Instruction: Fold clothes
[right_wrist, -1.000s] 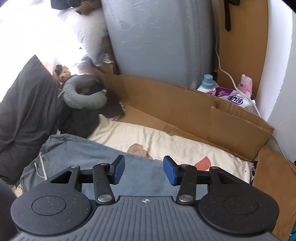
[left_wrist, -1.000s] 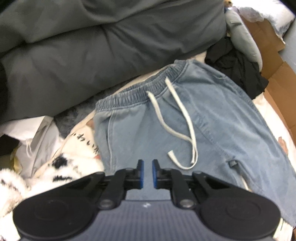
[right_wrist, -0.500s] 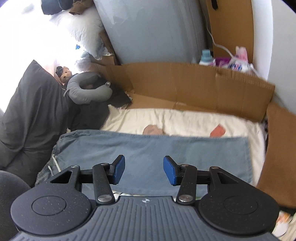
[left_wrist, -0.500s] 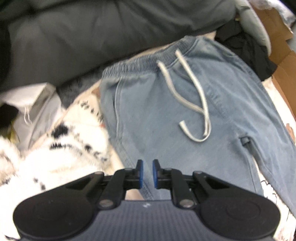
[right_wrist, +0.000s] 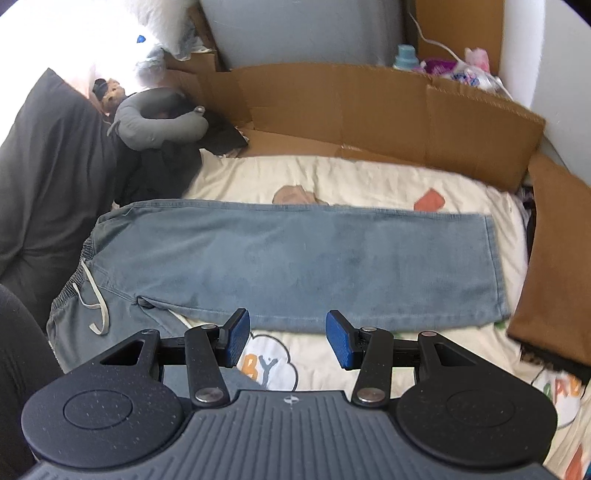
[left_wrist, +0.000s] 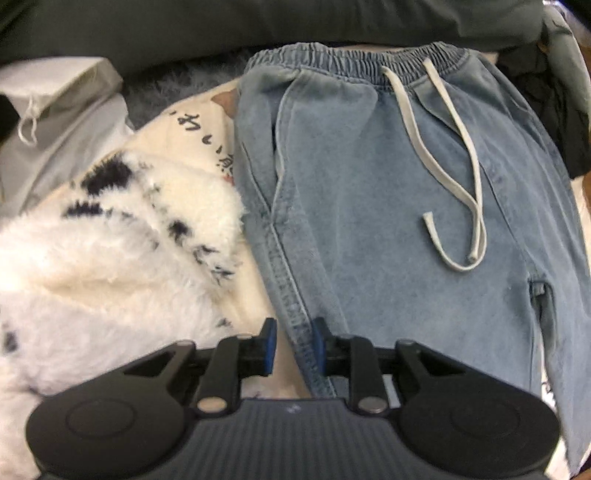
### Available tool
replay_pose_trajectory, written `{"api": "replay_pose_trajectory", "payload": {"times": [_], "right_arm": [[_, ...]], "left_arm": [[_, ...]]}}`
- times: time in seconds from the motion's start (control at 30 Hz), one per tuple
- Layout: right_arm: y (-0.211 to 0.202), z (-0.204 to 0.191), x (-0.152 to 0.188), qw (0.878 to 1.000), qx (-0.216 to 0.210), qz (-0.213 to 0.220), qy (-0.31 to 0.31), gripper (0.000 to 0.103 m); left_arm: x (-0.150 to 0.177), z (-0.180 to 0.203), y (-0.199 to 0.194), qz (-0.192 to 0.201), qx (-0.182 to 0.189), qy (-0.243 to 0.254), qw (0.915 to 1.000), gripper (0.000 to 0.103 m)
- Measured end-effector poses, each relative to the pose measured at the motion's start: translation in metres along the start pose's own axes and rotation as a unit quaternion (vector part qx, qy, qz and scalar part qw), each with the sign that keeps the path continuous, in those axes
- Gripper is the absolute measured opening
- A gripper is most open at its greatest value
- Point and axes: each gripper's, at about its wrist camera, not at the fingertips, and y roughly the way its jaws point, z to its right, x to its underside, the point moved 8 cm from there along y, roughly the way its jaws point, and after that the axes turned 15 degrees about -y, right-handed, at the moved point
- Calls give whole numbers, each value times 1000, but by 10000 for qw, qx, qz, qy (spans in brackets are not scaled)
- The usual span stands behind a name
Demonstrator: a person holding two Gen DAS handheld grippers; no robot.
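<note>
Left gripper (left_wrist: 291, 345) points almost straight down at the side seam of the jeans (left_wrist: 399, 206), its jaws narrow and opening; the stitched outer edge of the denim runs up between the blue pads, but neither pad looks pressed on it yet. In this left wrist view the jeans lie flat on the bed, elastic waistband (left_wrist: 354, 62) at the top, with a pale drawstring (left_wrist: 454, 166) looping loose over the front. A fluffy white blanket (left_wrist: 110, 251) with black flecks lies just beside the seam on the left, and a dark grey duvet (left_wrist: 221, 26) is bunched beyond the waistband. The denim looks soft and fairly heavy: it should drape and sag, not hold a shape, and the doubled seam is the firmest place to pinch. The drawstring could snag or trail.

Right gripper (right_wrist: 288, 341) hangs about half open with nothing between its pads, over the printed bedsheet (right_wrist: 369, 177) just short of the lower edge of one trouser leg (right_wrist: 295, 258). From the right wrist camera that leg stretches flat across the bed to its hem (right_wrist: 493, 266) near a brown cardboard wall (right_wrist: 388, 122). A grey neck pillow (right_wrist: 159, 122) sits well clear. That long lower edge, or the hem, would suit a matching pinch.
</note>
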Motion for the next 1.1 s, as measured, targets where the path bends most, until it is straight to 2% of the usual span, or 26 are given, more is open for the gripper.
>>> {"api": "replay_pose_trajectory", "payload": {"times": [0.1, 0.17, 0.37, 0.43, 0.57, 0.7, 0.83, 1.1], "right_arm": [[6, 3, 13, 9999, 36, -160, 14, 53], [11, 5, 23, 9996, 53, -275, 70, 53], [20, 5, 38, 9990, 55, -424, 149, 53], [23, 2, 42, 9988, 36, -477, 103, 53], [28, -6, 45, 9979, -17, -612, -198, 53], [37, -22, 49, 9928, -135, -882, -796, 53], [51, -46, 60, 9794, -416, -1266, -1516, 53], [73, -108, 109, 9306, -970, -2059, -2867, 52]], "left_arm": [[3, 4, 3, -15, 37, 24, 10000, 22], [5, 5, 7, -22, -68, 26, 10000, 22], [4, 6, 13, -37, 50, -144, 9999, 22], [3, 4, 11, -22, 110, -182, 9998, 15], [3, -1, -6, 36, 313, -238, 9992, 13], [3, -8, -26, 58, 564, -380, 9977, 13], [3, -11, -38, 62, 719, -406, 9966, 13], [1, 0, -39, 106, 855, -496, 9951, 13]]}}
